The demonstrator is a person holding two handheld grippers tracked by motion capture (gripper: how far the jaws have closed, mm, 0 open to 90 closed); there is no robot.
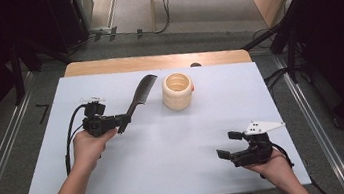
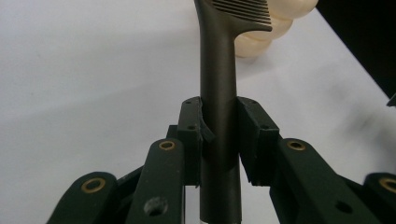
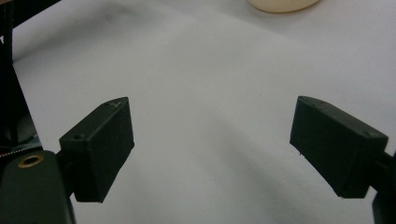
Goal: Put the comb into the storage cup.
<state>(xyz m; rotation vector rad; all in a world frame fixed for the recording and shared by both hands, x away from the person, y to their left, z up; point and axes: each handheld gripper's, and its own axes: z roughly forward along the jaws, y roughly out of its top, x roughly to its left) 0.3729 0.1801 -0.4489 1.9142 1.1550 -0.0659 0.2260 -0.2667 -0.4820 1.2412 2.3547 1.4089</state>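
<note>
A black comb (image 1: pixel 138 95), clenched by its handle in the left claw (image 1: pixel 121 119), could swing into the cream ribbed cup (image 1: pixel 178 90) and topple it; right claw (image 1: pixel 226 144) gapes empty.

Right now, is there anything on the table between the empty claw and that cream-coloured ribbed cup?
Nothing: in the high view, only bare white table lies between the open right claw and the cup.

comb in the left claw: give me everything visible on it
The comb is dark, matte, plastic-looking: a round handle widening into a head of fine parallel teeth. The left claw is shut on the handle, pads pressing both sides. It is lifted off the white table, its head angled toward the cream ribbed cup.
</note>
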